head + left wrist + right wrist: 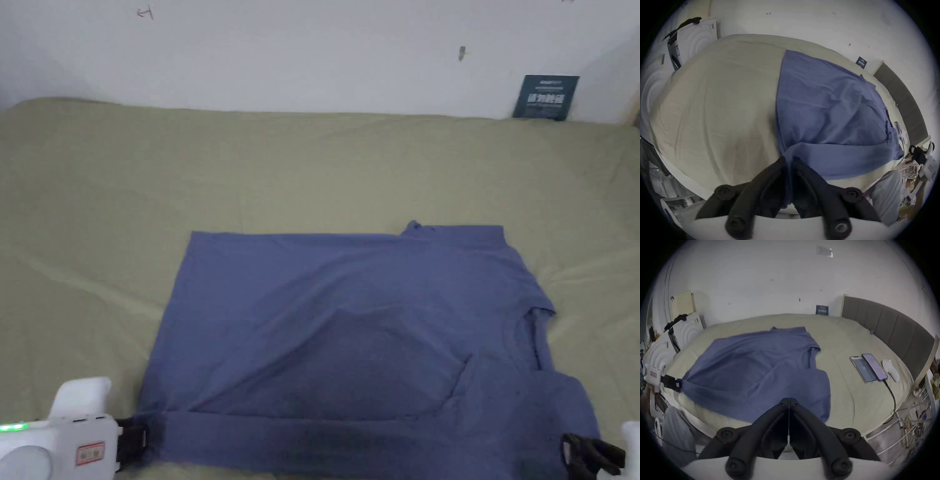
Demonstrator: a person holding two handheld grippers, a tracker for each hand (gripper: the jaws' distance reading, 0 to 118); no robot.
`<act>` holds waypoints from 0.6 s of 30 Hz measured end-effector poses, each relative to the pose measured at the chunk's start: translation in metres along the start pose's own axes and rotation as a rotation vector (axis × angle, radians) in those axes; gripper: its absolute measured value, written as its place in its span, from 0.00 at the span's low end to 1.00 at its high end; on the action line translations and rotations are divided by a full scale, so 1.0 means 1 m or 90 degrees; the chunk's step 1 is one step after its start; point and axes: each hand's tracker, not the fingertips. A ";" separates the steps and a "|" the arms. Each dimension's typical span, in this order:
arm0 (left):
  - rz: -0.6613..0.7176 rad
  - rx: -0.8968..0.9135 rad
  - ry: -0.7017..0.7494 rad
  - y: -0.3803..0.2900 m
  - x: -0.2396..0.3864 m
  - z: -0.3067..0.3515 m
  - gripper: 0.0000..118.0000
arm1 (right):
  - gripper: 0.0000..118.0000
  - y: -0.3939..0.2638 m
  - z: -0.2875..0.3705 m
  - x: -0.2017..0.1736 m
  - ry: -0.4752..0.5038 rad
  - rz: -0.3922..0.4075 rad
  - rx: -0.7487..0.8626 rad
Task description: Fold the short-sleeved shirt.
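At six o'clock, my left gripper (788,160) pinches the near hem corner of the blue short-sleeved cotton shirt (350,337), while my right gripper (788,400), jaws pressed together, sits at its near sleeve, the shirt lying flat toward twelve on the olive-green bedsheet (312,169).

Left gripper (788,160) fingers (804,172) pinching blue shirt (826,104) hem, olive bedsheet (718,100)

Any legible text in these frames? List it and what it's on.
Nothing can be read.
Dark card against the wall: white print, too blurred.
Red-bordered sticker on the left tool's white body: too small.
Two phone screens on the bed: lit, too small.
Blue shirt: no print visible.
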 end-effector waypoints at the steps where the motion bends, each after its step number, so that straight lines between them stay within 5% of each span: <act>1: -0.010 0.003 0.004 0.000 0.003 0.002 0.04 | 0.03 0.002 -0.003 0.007 -0.004 -0.011 -0.014; 4: -0.004 0.010 0.003 -0.001 0.003 0.007 0.04 | 0.05 0.013 -0.010 0.027 0.010 -0.048 -0.071; 5: 0.001 0.013 0.004 -0.002 0.000 0.006 0.04 | 0.17 0.016 -0.015 0.036 0.022 -0.051 -0.087; 7: 0.006 0.012 0.003 -0.003 -0.002 0.004 0.04 | 0.89 0.016 -0.032 0.048 0.039 -0.055 -0.140; 8: 0.007 0.013 0.007 -0.004 0.000 0.005 0.04 | 1.00 0.012 -0.039 0.053 0.048 -0.059 -0.163; 14: 0.010 0.016 0.020 -0.006 0.002 0.002 0.04 | 0.94 -0.010 -0.066 0.062 0.037 -0.031 -0.210; 16: 0.009 0.015 0.022 -0.005 0.003 0.003 0.04 | 0.46 -0.011 -0.068 0.067 0.039 -0.030 -0.209; 18: 0.007 0.019 0.019 -0.006 0.003 0.004 0.04 | 0.15 -0.009 -0.061 0.067 0.076 -0.053 -0.186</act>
